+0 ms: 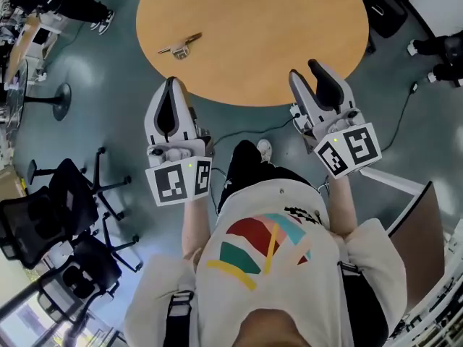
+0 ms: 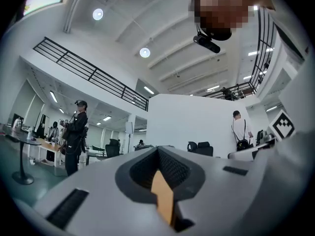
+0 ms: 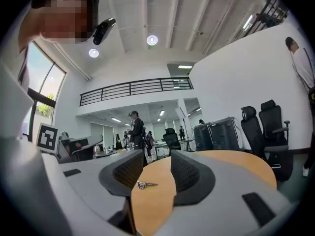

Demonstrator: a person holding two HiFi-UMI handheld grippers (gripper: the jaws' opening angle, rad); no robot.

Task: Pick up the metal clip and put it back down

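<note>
The metal clip [image 1: 179, 47] lies flat on the left part of the round wooden table [image 1: 275, 27]. Both grippers hang at the table's near edge, well short of the clip. My left gripper [image 1: 171, 85] is shut with nothing in it; in the left gripper view its jaws [image 2: 158, 151] meet, and only a sliver of tabletop shows between them. My right gripper [image 1: 307, 73] stands open and empty. In the right gripper view the clip [image 3: 146, 184] shows far off on the table [image 3: 221, 161], through the gap of the right gripper [image 3: 157, 162].
Black office chairs [image 1: 65, 201] stand on the floor at the left, below a round stand base [image 1: 61, 100]. A cable [image 1: 246, 130] runs under the table edge. A standing person [image 2: 76, 132] and more chairs [image 3: 266, 127] are in the background.
</note>
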